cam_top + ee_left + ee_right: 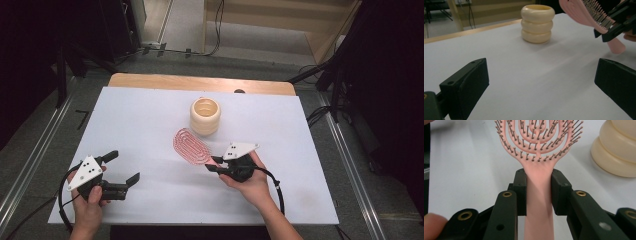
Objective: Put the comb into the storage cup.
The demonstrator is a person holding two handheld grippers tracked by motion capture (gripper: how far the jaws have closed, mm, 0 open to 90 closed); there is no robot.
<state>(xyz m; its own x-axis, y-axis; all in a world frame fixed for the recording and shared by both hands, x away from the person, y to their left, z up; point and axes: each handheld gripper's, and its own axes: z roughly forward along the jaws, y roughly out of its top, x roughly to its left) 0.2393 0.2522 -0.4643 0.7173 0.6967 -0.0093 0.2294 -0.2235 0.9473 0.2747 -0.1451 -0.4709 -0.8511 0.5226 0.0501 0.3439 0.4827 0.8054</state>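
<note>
**Brush lifted by its handle, holder waiting**

Handle clamped in our right tongs (538, 195), we hold the pink plastic vented hairbrush (537, 142) off the white worktop (150, 125), bristles facing our camera, seemingly so its head stays free. Just beyond stands the cream ribbed ring-stacked holder (205, 116), upright and empty. Our left tongs (541, 82) hang agape, idle. Count: one brush, one holder, two tongs.

In the right gripper view the hairbrush (537, 150) loses its top past the frame's upper edge, the cream holder (616, 150) is cut at the right edge, and the tongs cover the handle's sides.
</note>
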